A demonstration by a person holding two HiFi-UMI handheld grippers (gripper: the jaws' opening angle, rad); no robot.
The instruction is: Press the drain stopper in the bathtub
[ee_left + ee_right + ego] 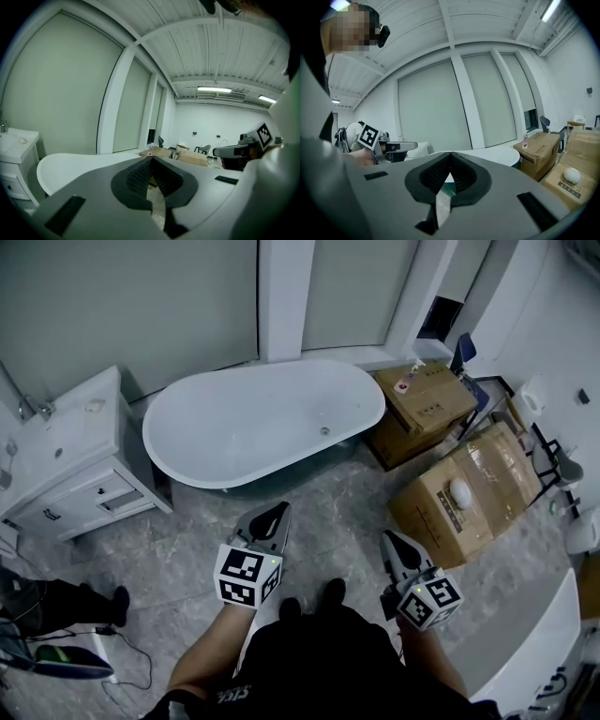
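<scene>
Both tools are up in front of the person, and the left hand-held gripper (279, 510) has its jaws pressed together with nothing between the ribbed pads. The right hand-held gripper (388, 538) matches it, jaws closed tip to tip and gripping nothing. They hover side by side over the grey marbled floor (337, 493), well apart from each other and both short of the tub. Ahead sits the white oval bathtub (234, 409), and in its smooth basin is just one thing, the small round drain stopper (325, 430), low on the tub floor toward the right end. Neither gripper is touching it. Over on the left is a white vanity cabinet (80, 474) with a faucet (26, 409) at its far corner and a small pale item on its top, too small to identify. To the right of the tub are two closed, taped cardboard boxes. The farther box (436, 409) carries a little bottle with a pink label (403, 384) on its lid, and the nearer box (492, 465) has a white rounded object (459, 490) resting on top.
</scene>
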